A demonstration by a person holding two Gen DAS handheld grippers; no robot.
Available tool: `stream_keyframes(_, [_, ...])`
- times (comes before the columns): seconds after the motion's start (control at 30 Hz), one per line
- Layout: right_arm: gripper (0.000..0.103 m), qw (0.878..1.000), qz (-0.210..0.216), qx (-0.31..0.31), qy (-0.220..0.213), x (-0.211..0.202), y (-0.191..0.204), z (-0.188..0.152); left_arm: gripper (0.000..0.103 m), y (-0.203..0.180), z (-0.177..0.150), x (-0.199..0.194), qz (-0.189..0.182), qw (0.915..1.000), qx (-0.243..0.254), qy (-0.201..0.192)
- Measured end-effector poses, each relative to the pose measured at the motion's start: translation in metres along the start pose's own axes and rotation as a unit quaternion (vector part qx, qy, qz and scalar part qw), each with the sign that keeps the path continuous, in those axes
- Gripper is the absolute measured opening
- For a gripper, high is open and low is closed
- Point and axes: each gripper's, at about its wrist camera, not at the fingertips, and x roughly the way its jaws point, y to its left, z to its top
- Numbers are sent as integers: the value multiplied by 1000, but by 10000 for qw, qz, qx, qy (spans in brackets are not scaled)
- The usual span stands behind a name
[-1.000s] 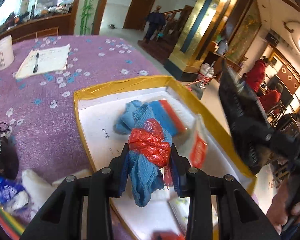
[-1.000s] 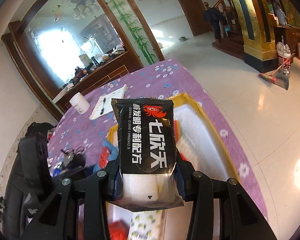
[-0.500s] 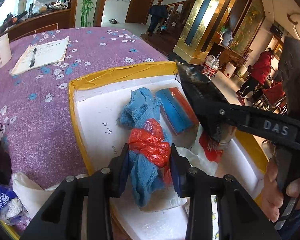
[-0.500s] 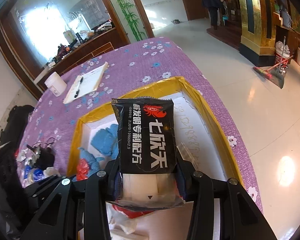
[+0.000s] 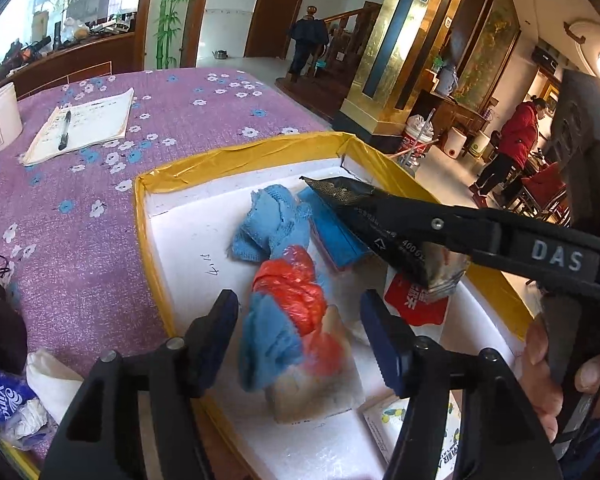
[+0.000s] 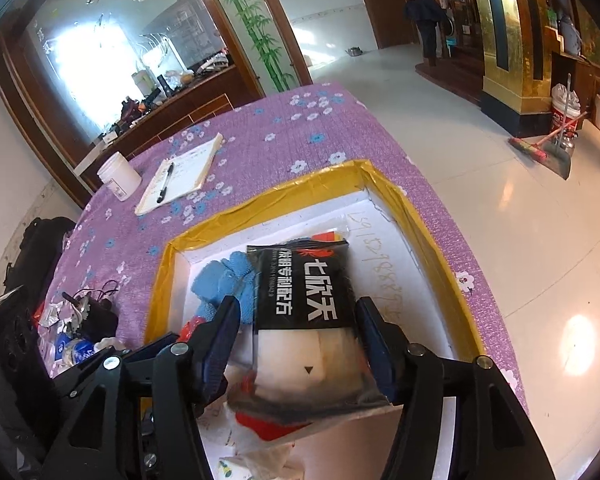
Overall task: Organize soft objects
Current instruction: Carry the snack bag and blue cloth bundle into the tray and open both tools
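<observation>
A white foam box with a yellow taped rim [image 5: 236, 158] [image 6: 260, 204] sits on the purple flowered table. My left gripper [image 5: 300, 312] is open; the blue cloth tied with red plastic [image 5: 284, 300] lies between its fingers in the box, blurred at its near end. My right gripper [image 6: 296, 320] is open around the black snack packet [image 6: 304, 304], which lies tilted on other items in the box. The packet [image 5: 384, 220] and right gripper arm also show in the left wrist view. A blue and red pack [image 5: 332, 236] lies behind the cloth.
A notepad with a pen [image 5: 84, 124] and a white jar [image 5: 0, 116] stand at the table's far side. A tissue pack and white wads [image 5: 16, 404] lie left of the box. A red and white bag [image 5: 416, 300] and a patterned pack [image 5: 396, 420] lie in the box.
Both grippers have opened. The blue cloth bundle has dropped from the left gripper into the box. The black packet has dropped from the right gripper onto the items in the box.
</observation>
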Motion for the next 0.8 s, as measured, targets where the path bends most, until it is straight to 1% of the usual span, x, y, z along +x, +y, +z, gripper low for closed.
stream_keyframes(0.17, [64, 9998, 90, 81, -140, -19, 2, -7, 62, 2, 0, -3, 3, 10000, -54, -37])
stream_keyframes(0.3, [64, 9992, 235, 174, -274, -39, 3, -18, 62, -3, -1, -9, 62, 9999, 19, -120])
stream_keyframes(0.4, [65, 9986, 290, 210, -399, -57, 7, -30, 62, -10, -2, -16, 181, 9996, 132, -192])
stream_keyframes(0.5, [70, 9978, 309, 240, -539, -73, 8, -40, 63, -17, -3, -27, 306, 9987, 260, -310])
stream_keyframes(0.57, [70, 9973, 338, 276, -595, -81, 8, -47, 66, -22, -4, -35, 380, 9979, 351, -400])
stream_keyframes(0.6, [70, 9971, 360, 295, -609, -84, 8, -50, 68, -24, -5, -40, 442, 9971, 411, -454])
stream_keyframes(0.8, [71, 9960, 501, 381, -631, -97, 12, -70, 70, -37, -16, -74, 791, 9906, 754, -826])
